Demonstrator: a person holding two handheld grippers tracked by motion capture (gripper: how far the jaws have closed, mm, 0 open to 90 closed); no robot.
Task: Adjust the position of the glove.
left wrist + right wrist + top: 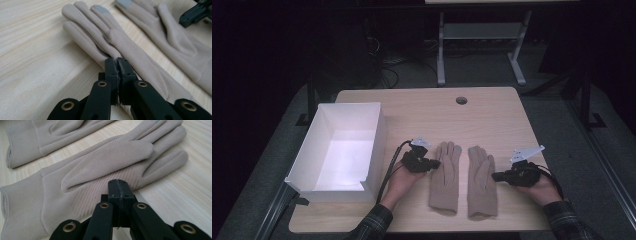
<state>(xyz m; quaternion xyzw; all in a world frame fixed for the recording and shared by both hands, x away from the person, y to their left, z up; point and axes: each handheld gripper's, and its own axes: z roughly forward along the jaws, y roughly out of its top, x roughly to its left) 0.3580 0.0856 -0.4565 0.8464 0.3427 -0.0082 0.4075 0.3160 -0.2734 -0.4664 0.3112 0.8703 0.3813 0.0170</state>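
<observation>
Two beige fabric gloves (464,180) lie side by side on the light wooden table (492,115), right of the white open box (343,150).

Dark room, grey carpet (562,135) — white-legged bench (482,35)

Lab – bare desk (492,115), floor cables (387,65), dark

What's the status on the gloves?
Left gripper shut on left glove edge. Right gripper shut at right glove edge. White box beside, nothing blocking.
</observation>
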